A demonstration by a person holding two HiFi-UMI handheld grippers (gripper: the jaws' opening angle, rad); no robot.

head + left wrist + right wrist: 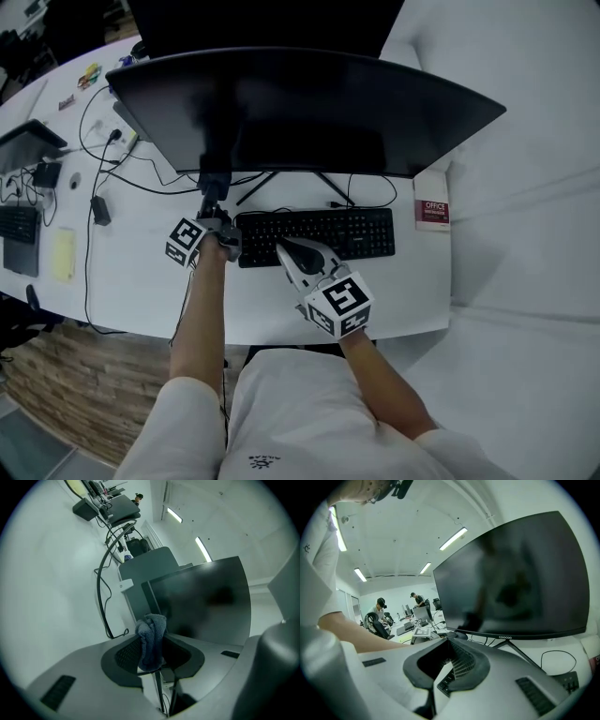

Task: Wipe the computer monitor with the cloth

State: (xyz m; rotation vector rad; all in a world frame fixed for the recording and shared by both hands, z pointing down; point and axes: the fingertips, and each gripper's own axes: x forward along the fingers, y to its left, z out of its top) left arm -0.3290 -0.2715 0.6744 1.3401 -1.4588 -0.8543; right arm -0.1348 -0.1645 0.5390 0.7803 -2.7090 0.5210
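Office desk (131,281) holds monitor (309,108); left gripper (214,217) fingers (124,653) clamp cloth (151,641), right gripper (289,253) fingers (464,660) gape.

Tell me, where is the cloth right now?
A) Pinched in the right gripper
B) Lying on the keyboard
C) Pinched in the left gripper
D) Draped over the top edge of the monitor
C: the left gripper view shows the cloth clamped between the jaws of the left gripper, in front of the monitor. The right gripper has its jaws apart with nothing between them.
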